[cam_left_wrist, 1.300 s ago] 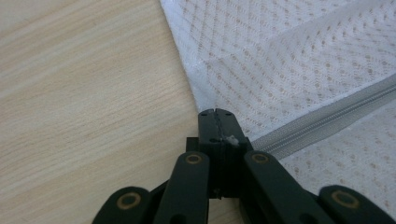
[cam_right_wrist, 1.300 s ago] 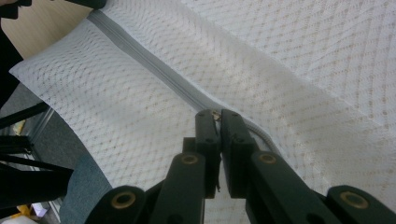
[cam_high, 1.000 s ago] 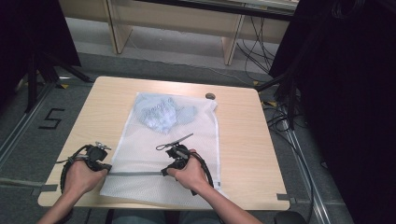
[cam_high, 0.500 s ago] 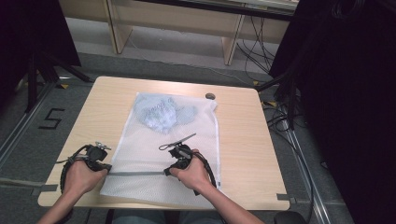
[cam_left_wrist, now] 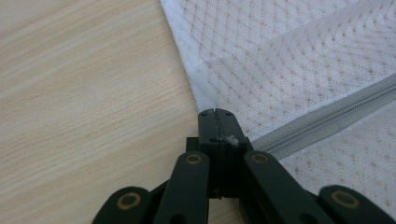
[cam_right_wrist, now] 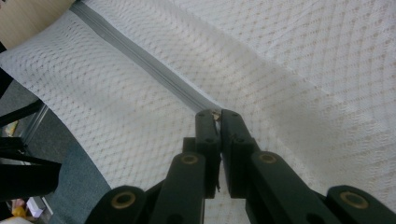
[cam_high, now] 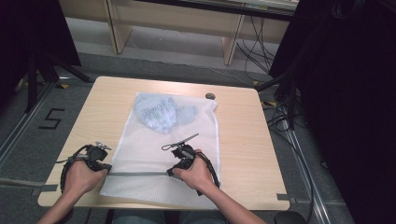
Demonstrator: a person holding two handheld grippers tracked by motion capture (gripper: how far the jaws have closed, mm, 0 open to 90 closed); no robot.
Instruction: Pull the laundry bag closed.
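A white mesh bag (cam_high: 159,154) lies flat on the wooden table (cam_high: 243,140), with a light blue cloth (cam_high: 161,114) inside its far end. A grey zipper (cam_high: 137,173) runs across the bag near the front edge. My left gripper (cam_high: 108,168) is at the zipper's left end, at the bag's side edge. In the left gripper view its jaws (cam_left_wrist: 215,114) are shut on the bag's fabric beside the zipper (cam_left_wrist: 327,116). My right gripper (cam_high: 170,172) sits farther right on the zipper. In the right gripper view its jaws (cam_right_wrist: 216,114) pinch a small pull where the zipper (cam_right_wrist: 140,60) ends.
A small dark round piece (cam_high: 210,96) lies on the table behind the bag. Black curtains hang at both sides. Cables (cam_high: 280,116) trail on the floor to the right. A taped 5 (cam_high: 51,119) marks the floor at the left. The table's front edge is close under both hands.
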